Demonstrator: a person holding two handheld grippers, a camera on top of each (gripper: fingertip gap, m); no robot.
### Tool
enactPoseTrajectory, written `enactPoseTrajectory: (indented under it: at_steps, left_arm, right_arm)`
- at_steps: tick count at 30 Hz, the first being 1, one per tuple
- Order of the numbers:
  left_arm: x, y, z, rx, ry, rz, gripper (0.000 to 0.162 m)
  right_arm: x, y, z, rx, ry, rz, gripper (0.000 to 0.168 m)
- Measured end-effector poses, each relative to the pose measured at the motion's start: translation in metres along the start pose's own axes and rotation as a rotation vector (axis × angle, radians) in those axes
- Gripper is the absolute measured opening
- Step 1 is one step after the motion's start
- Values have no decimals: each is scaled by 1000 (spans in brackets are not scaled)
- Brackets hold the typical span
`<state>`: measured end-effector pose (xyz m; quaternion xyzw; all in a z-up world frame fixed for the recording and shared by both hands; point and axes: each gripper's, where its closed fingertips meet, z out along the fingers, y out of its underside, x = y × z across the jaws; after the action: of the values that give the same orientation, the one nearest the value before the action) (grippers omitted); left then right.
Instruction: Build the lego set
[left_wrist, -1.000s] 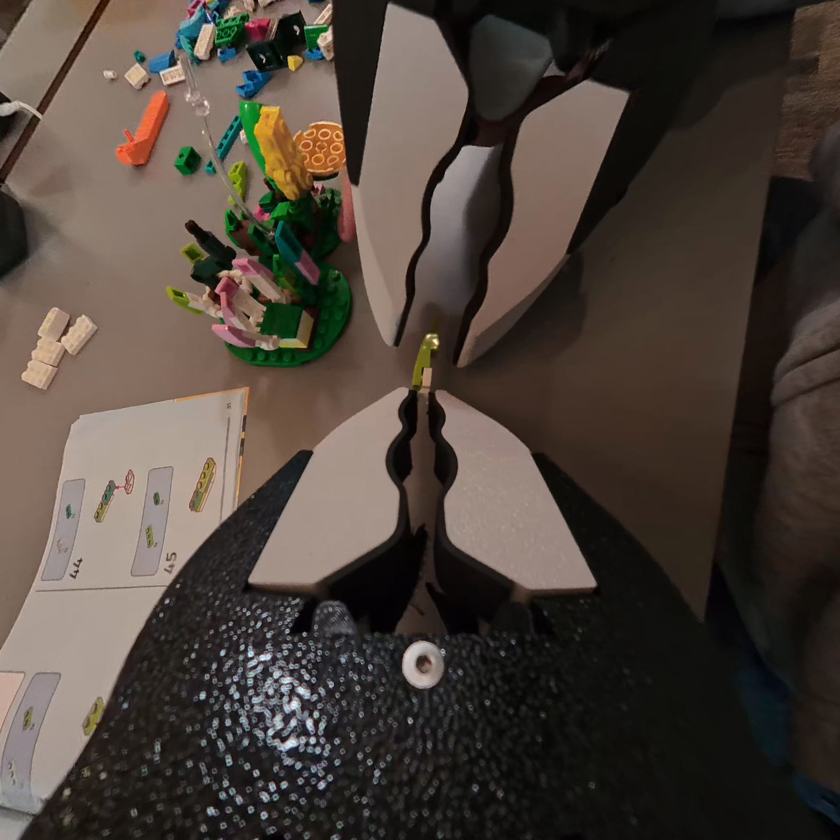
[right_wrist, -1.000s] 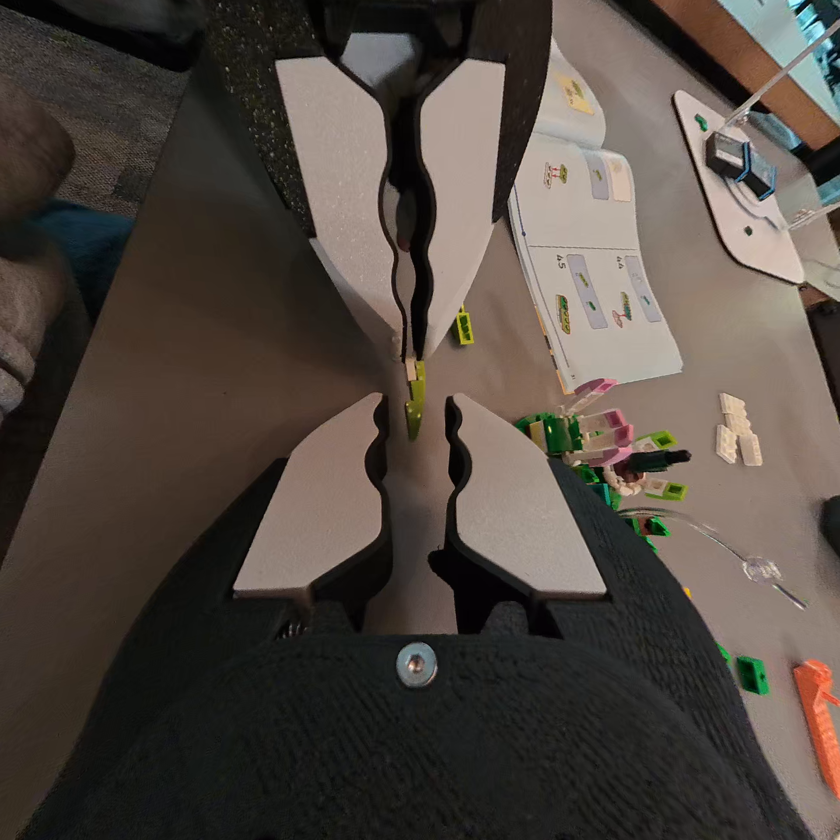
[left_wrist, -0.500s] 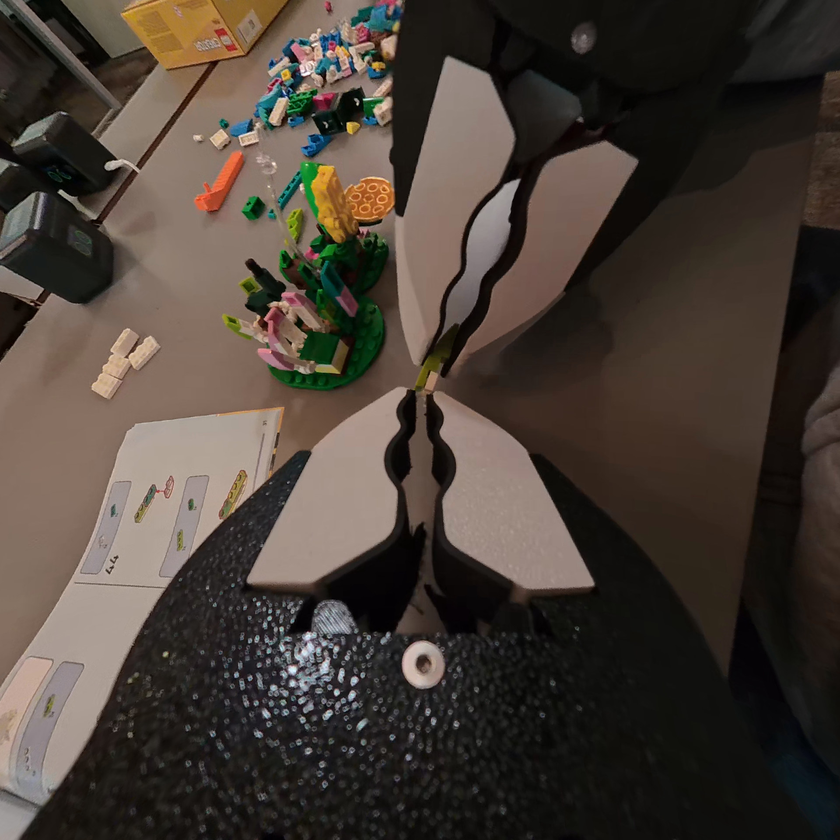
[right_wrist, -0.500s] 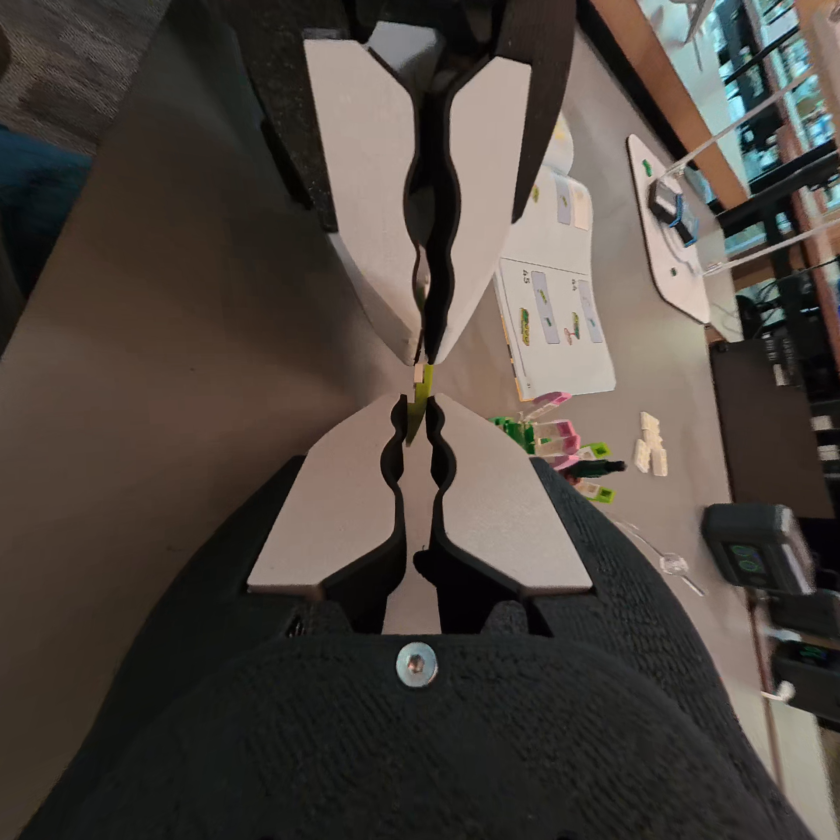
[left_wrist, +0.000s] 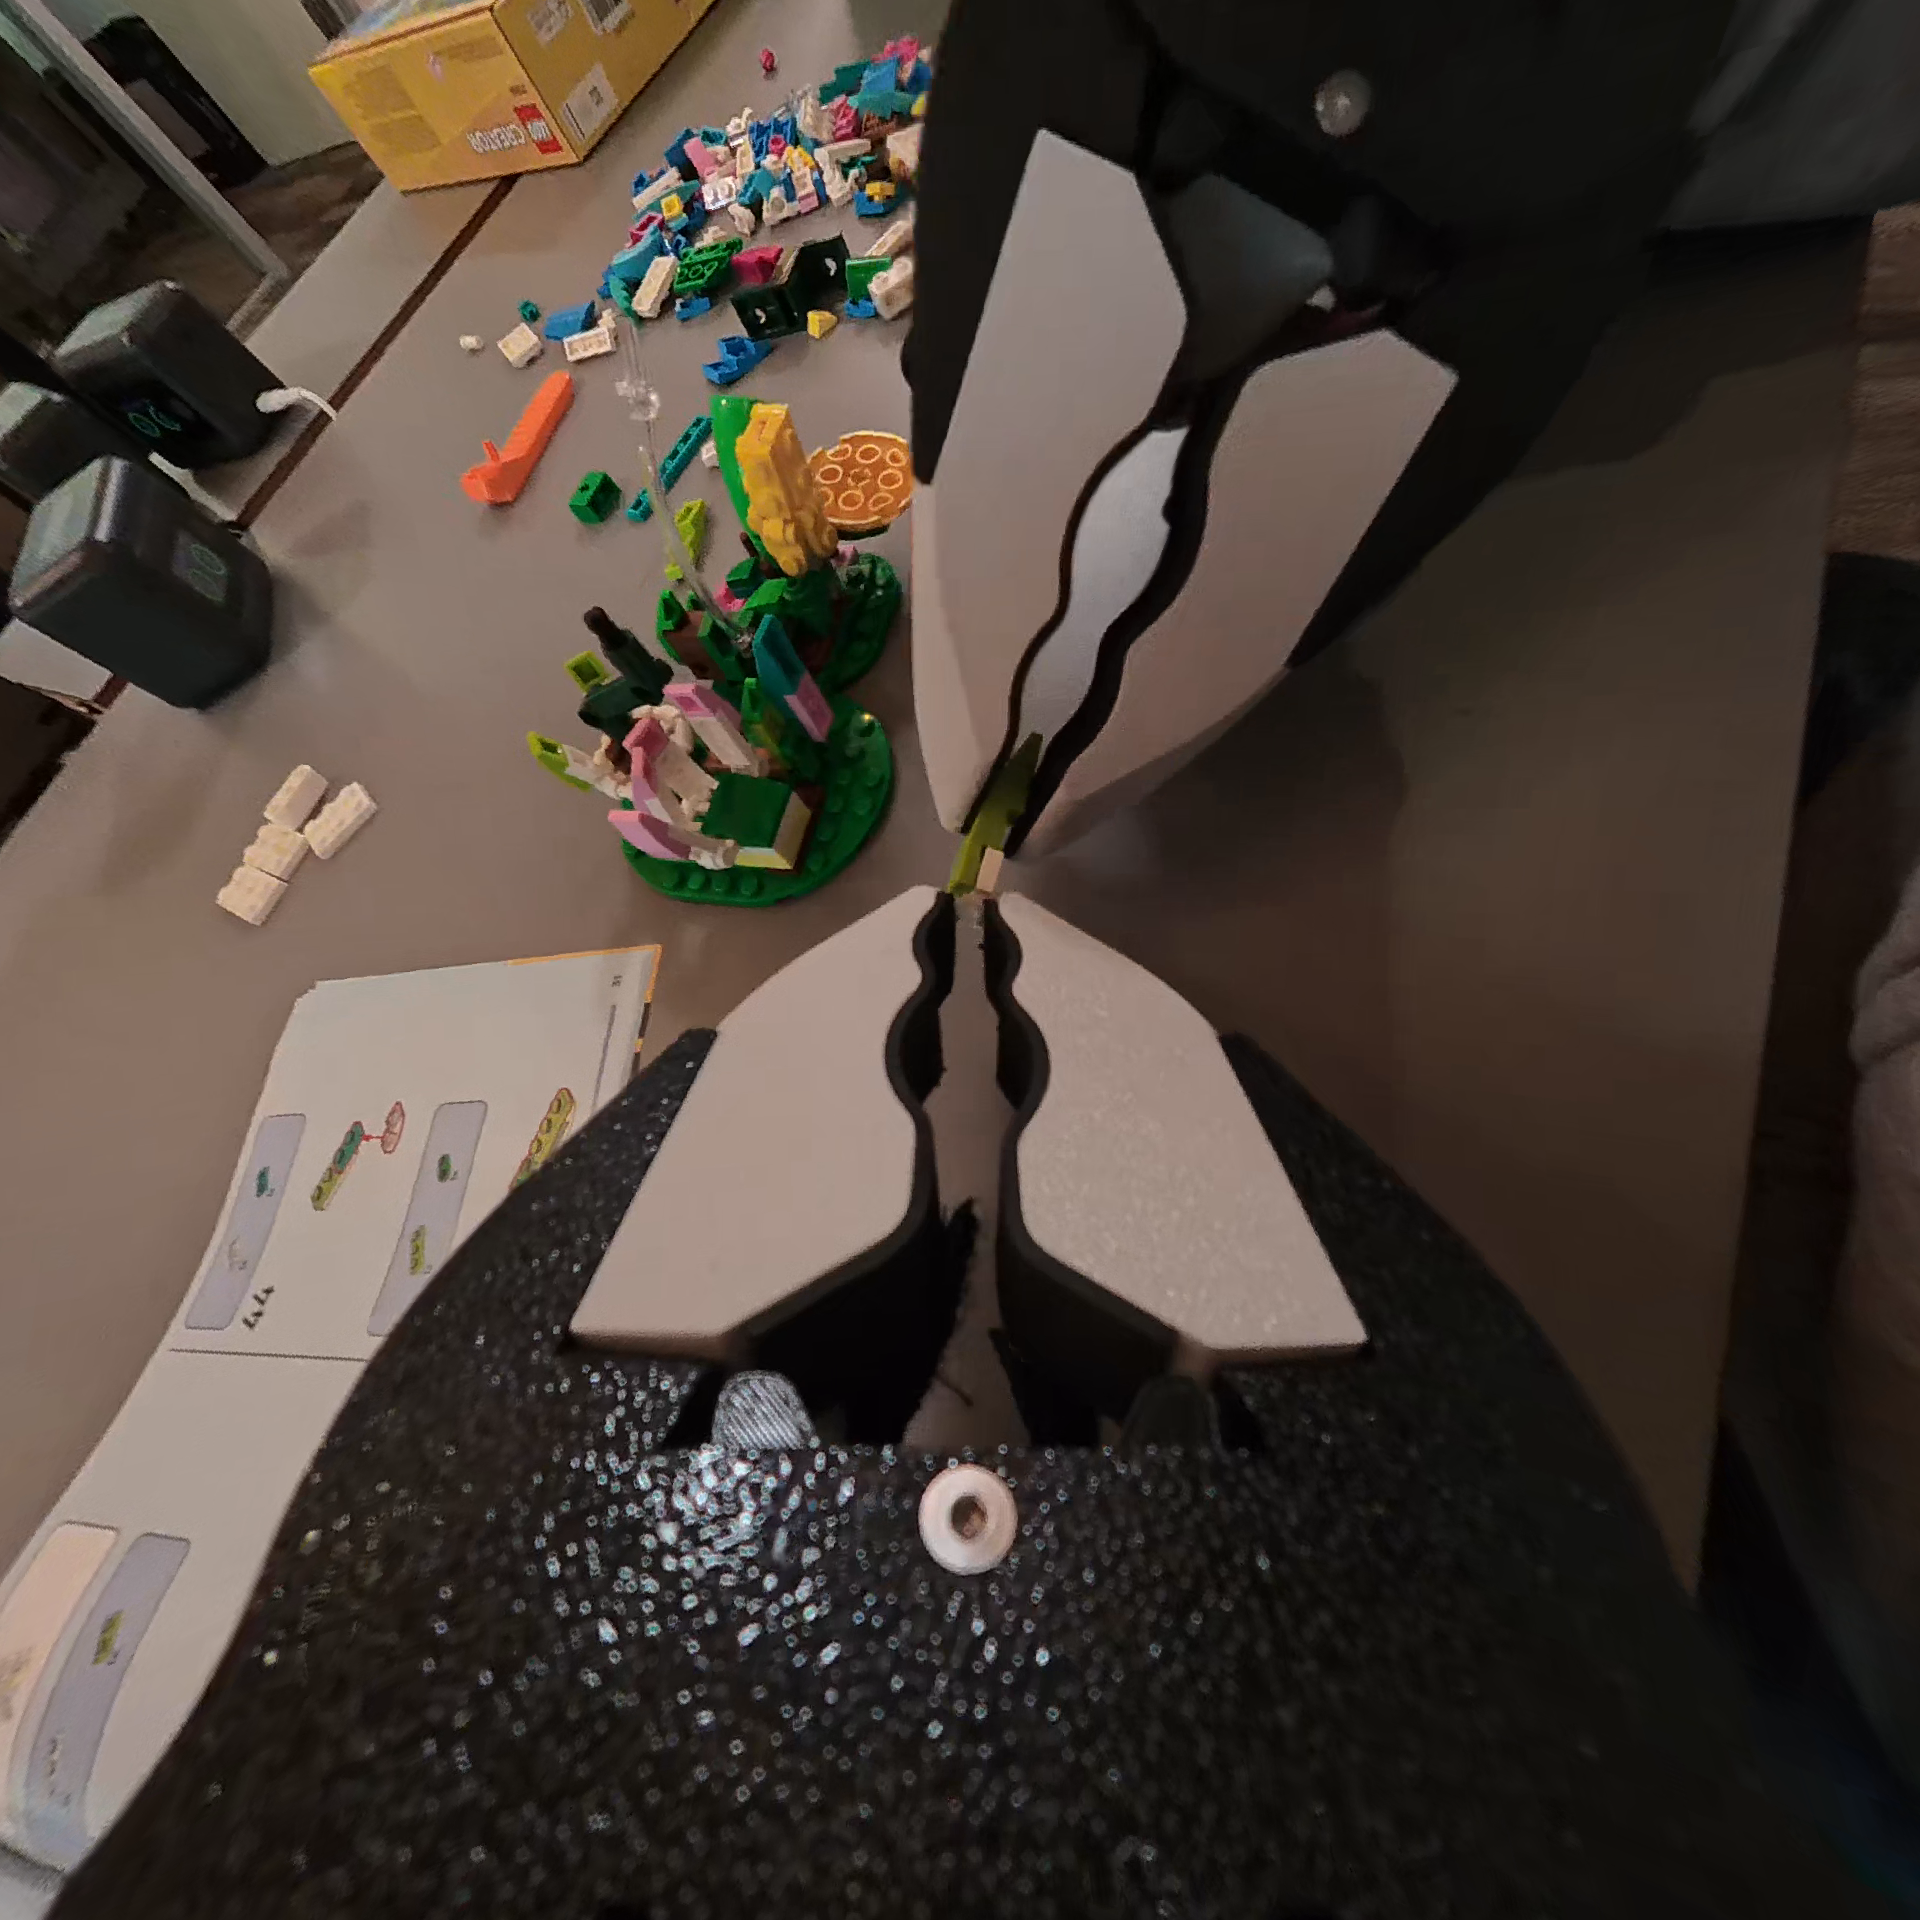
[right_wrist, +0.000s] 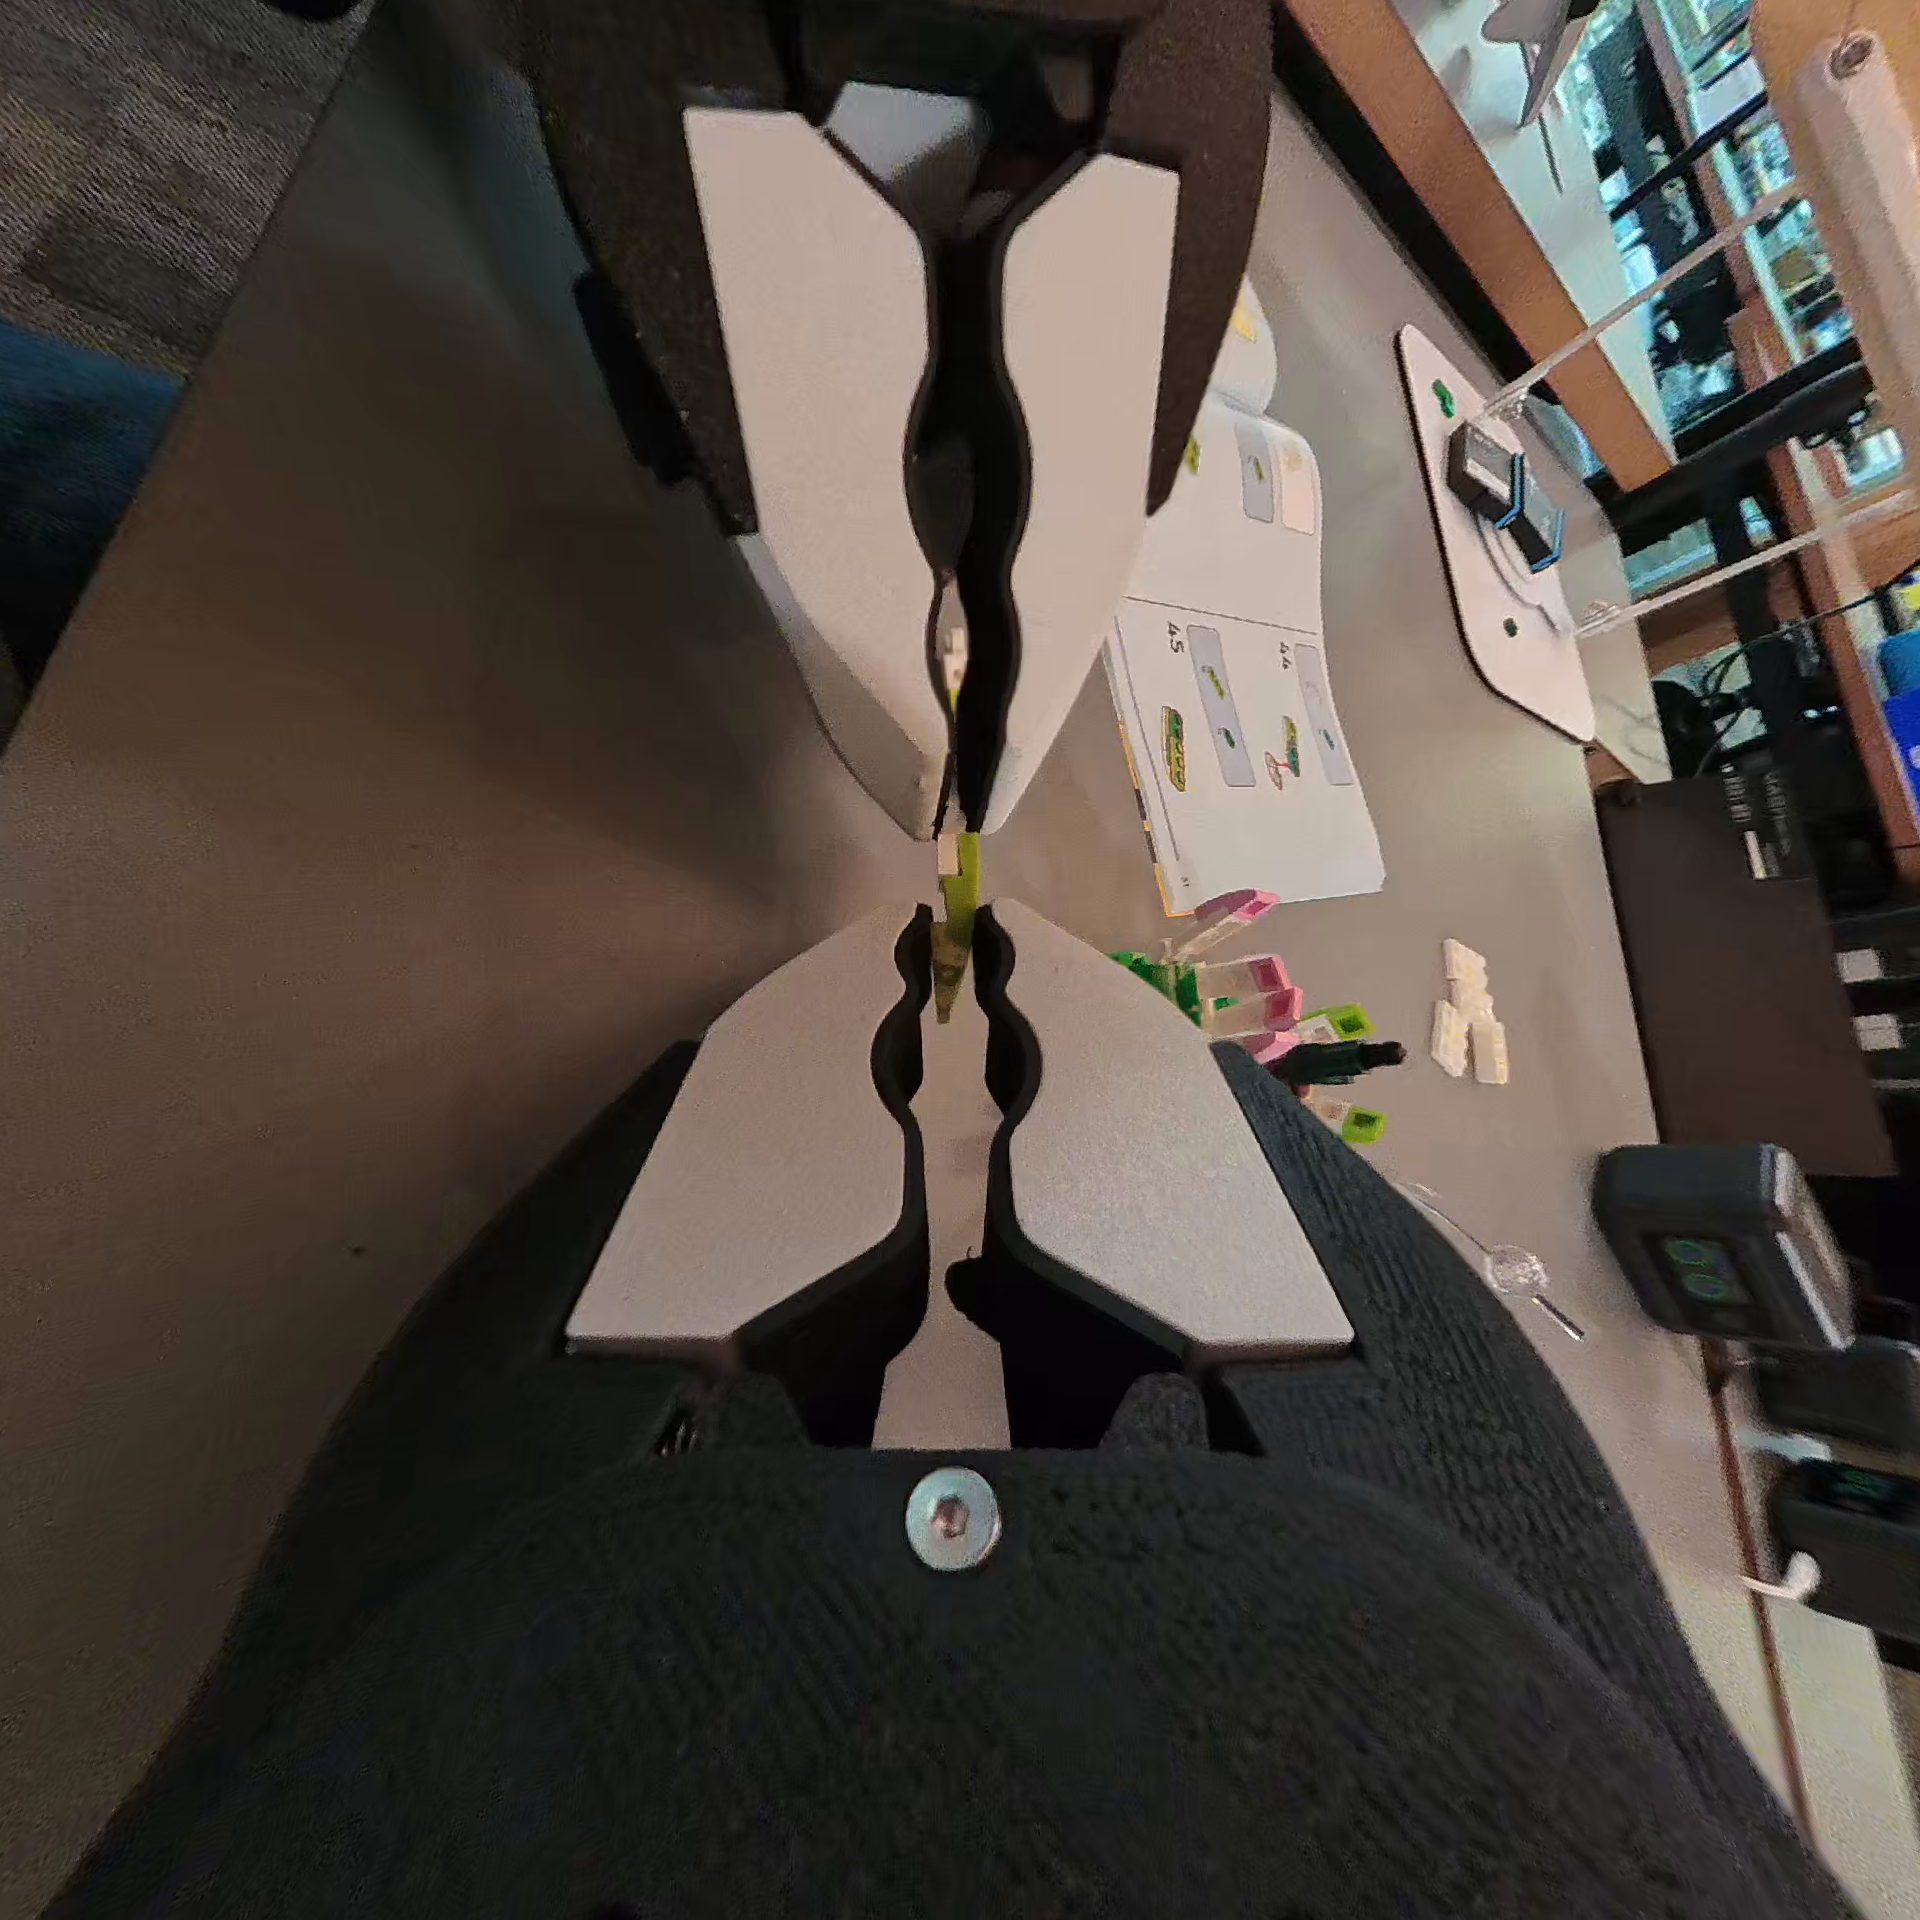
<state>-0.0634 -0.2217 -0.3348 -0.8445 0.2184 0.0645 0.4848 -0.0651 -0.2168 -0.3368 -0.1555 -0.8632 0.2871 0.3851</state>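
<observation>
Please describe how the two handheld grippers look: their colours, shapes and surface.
Both look alike. The left gripper and right gripper each have a rough, speckled black body, one central silver screw, and two pale grey wedge-shaped fingers lined with wavy black inner pads. No cables or sleeves show.

The lime leaf piece (left_wrist: 995, 821) vanishes at both ends between closed fingertips, so how far it runs inside the right gripper (left_wrist: 992, 831) can't be told. The small white part (left_wrist: 989, 871) stuck to it is too tiny to make out. In the left wrist view the gripper's black body covers the near corner of the instruction booklet (left_wrist: 343, 1164), and the picture's left edge cuts the page. The right gripper hides part of the loose brick pile (left_wrist: 769, 208) and the orange round piece (left_wrist: 860, 486). The yellow box (left_wrist: 488, 94) is cropped at the top edge
</observation>
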Motion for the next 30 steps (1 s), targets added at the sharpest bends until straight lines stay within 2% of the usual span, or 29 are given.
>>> enactPoseTrajectory:
  at_steps: [5,11,20,26,30]
  left_arm:
    - [5,7,4,-44,-4,83,18]
    - [13,0,2,2,27,151,7]
    - [25,6,2,-48,89,268,6]
    - [4,-4,2,17,10,72,6]
    - [2,-2,3,9,10,26,6]
  right_arm:
    - [-8,-3,0,34,-75,86,7]
    - [-14,-5,-1,52,-126,119,7]
    - [-25,-3,1,0,-183,88,7]
    - [-3,-4,-1,-41,-3,-47,7]
    - [-1,-4,1,-64,58,-127,7]
